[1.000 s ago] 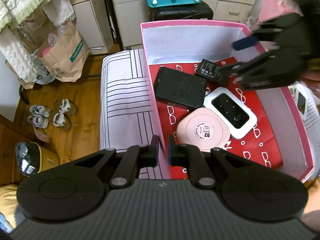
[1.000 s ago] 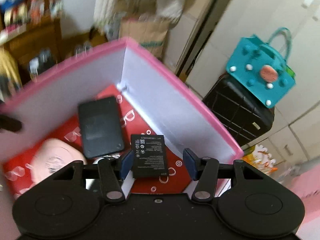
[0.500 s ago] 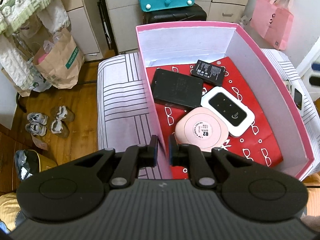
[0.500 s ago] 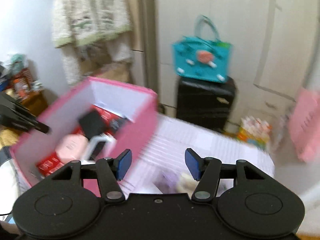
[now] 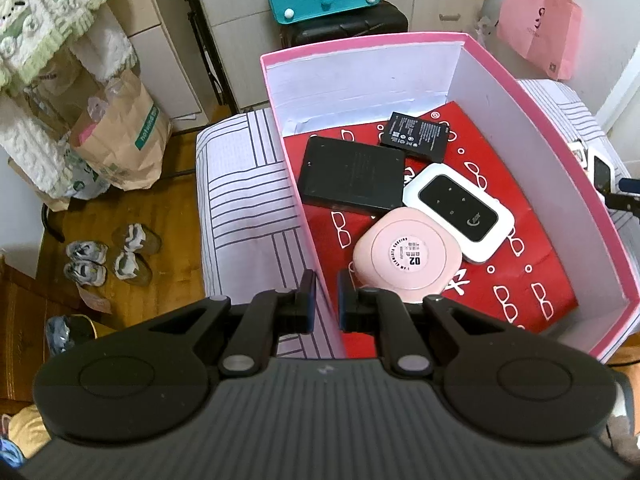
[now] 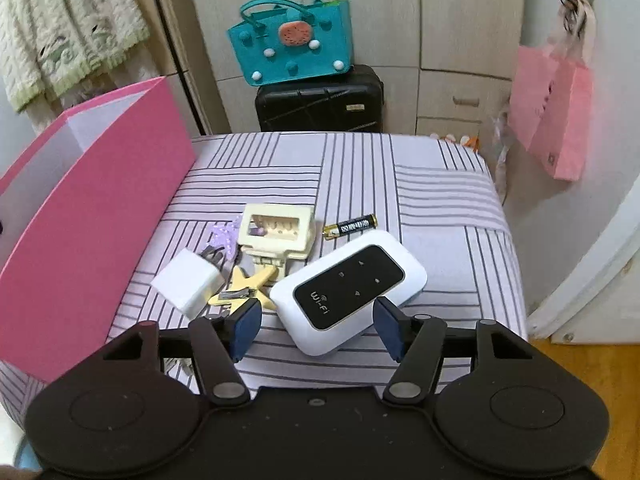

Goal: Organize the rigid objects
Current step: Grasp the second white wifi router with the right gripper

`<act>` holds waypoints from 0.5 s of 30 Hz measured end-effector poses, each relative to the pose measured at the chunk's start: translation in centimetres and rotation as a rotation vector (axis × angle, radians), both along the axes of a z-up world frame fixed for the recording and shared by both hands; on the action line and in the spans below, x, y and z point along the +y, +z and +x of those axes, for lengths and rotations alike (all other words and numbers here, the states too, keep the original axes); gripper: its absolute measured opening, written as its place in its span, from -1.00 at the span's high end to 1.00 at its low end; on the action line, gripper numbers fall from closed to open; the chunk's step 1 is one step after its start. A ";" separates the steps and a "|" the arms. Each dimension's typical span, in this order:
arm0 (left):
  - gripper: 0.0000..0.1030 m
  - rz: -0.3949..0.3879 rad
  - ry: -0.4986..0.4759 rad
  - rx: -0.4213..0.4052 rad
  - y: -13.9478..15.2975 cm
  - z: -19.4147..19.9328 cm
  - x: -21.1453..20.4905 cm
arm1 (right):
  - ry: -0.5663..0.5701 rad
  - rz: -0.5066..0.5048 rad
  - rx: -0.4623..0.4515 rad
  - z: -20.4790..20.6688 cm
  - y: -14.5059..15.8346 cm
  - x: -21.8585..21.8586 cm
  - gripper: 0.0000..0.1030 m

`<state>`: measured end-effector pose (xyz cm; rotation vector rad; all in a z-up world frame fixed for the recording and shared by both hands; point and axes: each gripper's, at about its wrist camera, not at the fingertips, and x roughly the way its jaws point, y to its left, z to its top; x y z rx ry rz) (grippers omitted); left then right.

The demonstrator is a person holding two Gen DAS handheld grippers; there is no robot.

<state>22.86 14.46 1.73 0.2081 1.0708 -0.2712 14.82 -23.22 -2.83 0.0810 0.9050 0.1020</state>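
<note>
Pink box (image 5: 568, 168) sits on the striped bedspread (image 6: 436, 184), its near wall pinched by the clenched left gripper (image 5: 325, 294). Right gripper (image 6: 316, 326), jaws just widening and grasping nothing, hovers beside the box over a white Wi-Fi router (image 6: 348, 280).

Support: bed (image 6: 440, 184) with a lilac cover striped in dark lines. Directly on it: pink box (image 6: 92, 216) at left; beside it a loose cluster of white cube adapter (image 6: 188, 282), yellow star (image 6: 244, 284), cream toy piece (image 6: 276, 232), AA battery (image 6: 350, 226), white Wi-Fi router (image 6: 348, 280).
</note>
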 end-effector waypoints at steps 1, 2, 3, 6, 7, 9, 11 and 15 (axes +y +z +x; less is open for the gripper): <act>0.82 -0.002 -0.002 0.000 0.0 0.0 0.1 | -0.017 0.011 0.009 0.2 -0.3 -0.2 -0.30; 0.82 -0.006 -0.004 0.001 0.0 0.1 0.1 | -0.034 0.022 0.012 0.1 -0.7 -0.4 -0.32; 0.82 -0.009 -0.007 0.002 0.0 0.1 0.2 | -0.044 0.035 0.019 0.3 -1.0 -0.6 -0.35; 0.81 -0.013 -0.013 -0.001 0.0 0.2 0.3 | -0.061 0.067 0.047 1.1 -1.6 -0.8 -0.50; 0.81 -0.010 -0.018 -0.008 0.0 0.1 0.2 | -0.059 0.077 0.063 1.8 -1.8 -0.8 -0.54; 0.80 -0.005 -0.027 -0.020 -0.1 -0.1 0.1 | -0.058 0.056 0.073 2.9 -1.9 -0.6 -0.56; 0.80 -0.002 -0.030 -0.024 -0.1 -0.2 0.1 | -0.054 0.029 0.077 4.0 -1.8 -0.3 -0.58; 0.79 -0.017 -0.032 -0.022 -0.2 -0.2 0.2 | -0.060 0.015 0.085 5.0 -2.0 -0.2 -0.71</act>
